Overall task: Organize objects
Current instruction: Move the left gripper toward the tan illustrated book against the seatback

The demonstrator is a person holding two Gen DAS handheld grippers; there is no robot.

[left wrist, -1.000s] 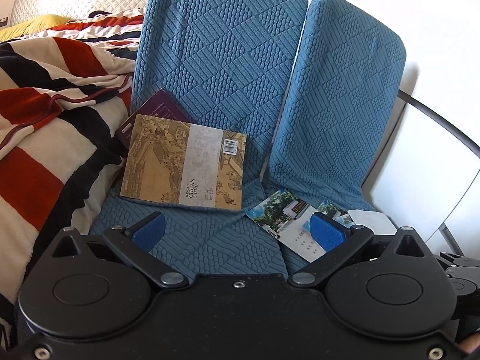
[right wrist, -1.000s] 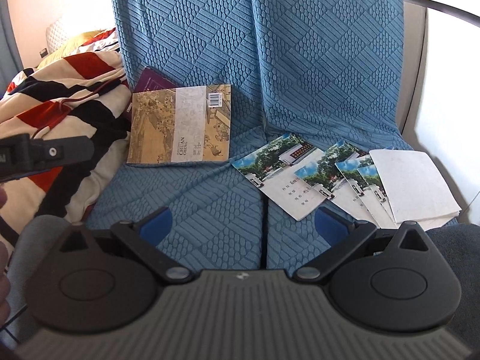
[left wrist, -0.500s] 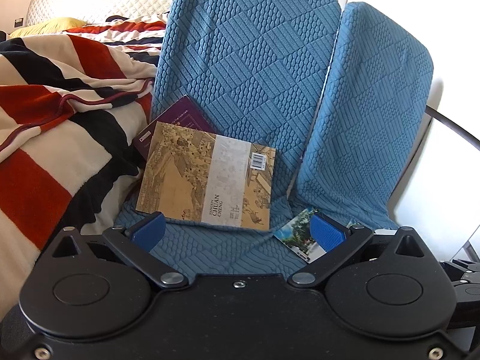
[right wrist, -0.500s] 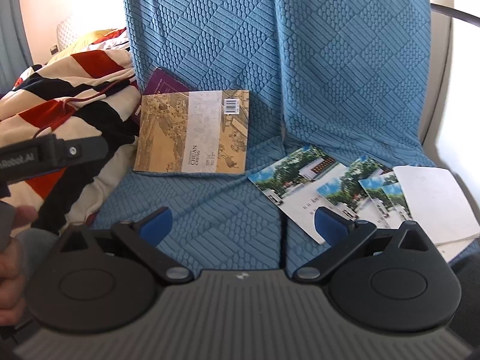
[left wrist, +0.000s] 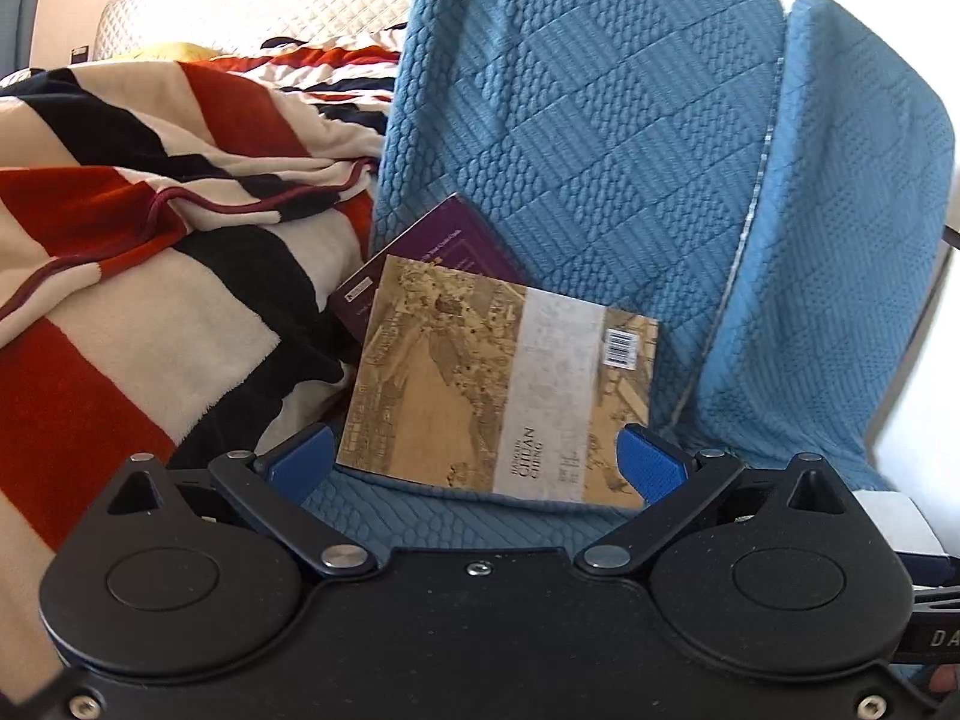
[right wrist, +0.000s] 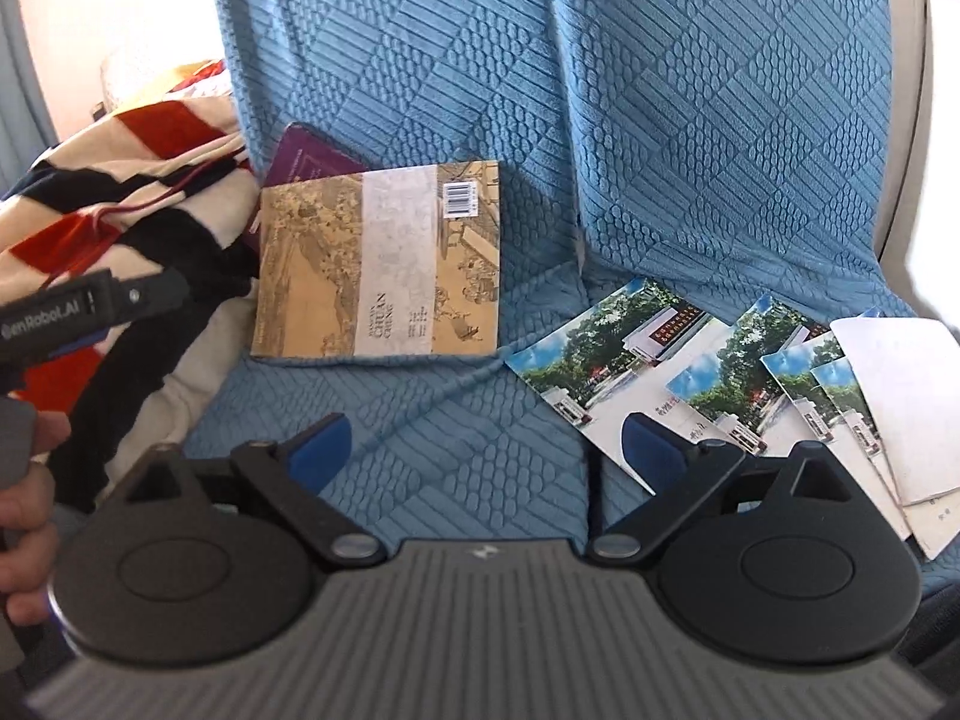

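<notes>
A tan book with an old painting on its cover [left wrist: 498, 384] [right wrist: 378, 264] lies on the blue seat, partly over a purple book [left wrist: 444, 246] [right wrist: 303, 159]. My left gripper [left wrist: 474, 459] is open, its blue pads [left wrist: 300, 462] on either side of the tan book's near edge, apart from it. To the right on the seat lie several photo postcards [right wrist: 636, 360] fanned out, with a white card [right wrist: 906, 396] on top at the far right. My right gripper [right wrist: 480, 447] is open above the seat, its right pad over the nearest postcard's corner.
A blue quilted cover drapes the chair back [left wrist: 576, 120] [right wrist: 600, 90]. A red, black and cream striped blanket [left wrist: 132, 228] [right wrist: 120, 222] is heaped at the left. A hand [right wrist: 24, 540] holds the left gripper's body [right wrist: 90, 306] at the right wrist view's left edge.
My left gripper has moved forward and left, bringing the tan book between its open pads; the postcards left its view. My right gripper has edged closer to the seat and postcards.
</notes>
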